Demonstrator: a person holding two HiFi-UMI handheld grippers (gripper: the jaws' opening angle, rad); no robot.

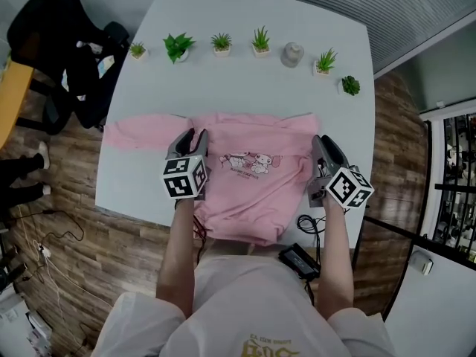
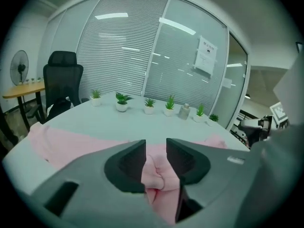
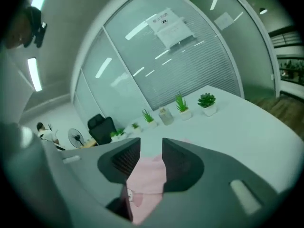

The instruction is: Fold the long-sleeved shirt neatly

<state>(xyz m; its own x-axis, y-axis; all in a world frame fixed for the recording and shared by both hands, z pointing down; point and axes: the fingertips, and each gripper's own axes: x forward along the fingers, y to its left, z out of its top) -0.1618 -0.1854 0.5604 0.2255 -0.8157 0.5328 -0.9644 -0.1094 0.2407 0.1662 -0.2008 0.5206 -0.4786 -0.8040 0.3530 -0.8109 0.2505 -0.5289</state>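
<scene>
In the head view, the pink long-sleeved shirt (image 1: 249, 195) lies front side up in the middle of the pale worktop (image 1: 245, 88). A cartoon print (image 1: 249, 162) sits on its chest. One sleeve (image 1: 134, 134) stretches flat toward 9 o'clock, and the hem droops over the worktop's near edge at 6 o'clock.

The left tongs (image 1: 196, 135) rest over the shirt at about 9 o'clock of the print, near the shoulder where that sleeve begins. In the left gripper view their jaws stand apart. A bunched ridge of pink cloth (image 2: 156, 172) rises in the gap but is not clamped, so the left tongs are released.

The right tongs (image 1: 321, 141) hang at 3 o'clock of the print, over the shirt's other side edge. The right gripper view shows these jaws parted as well. Only flat pink cloth (image 3: 145, 177) shows through the gap below them, and nothing is gripped.

A row of small potted plants (image 1: 222, 43) runs along the far side of the worktop at 12 o'clock, with a small grey jar (image 1: 292, 54) among them. A black office chair (image 1: 59, 43) stands off the worktop at 10 o'clock. A black boxy device (image 1: 299, 259) with a cable sits below the near edge at 5 o'clock, by the person's right forearm.
</scene>
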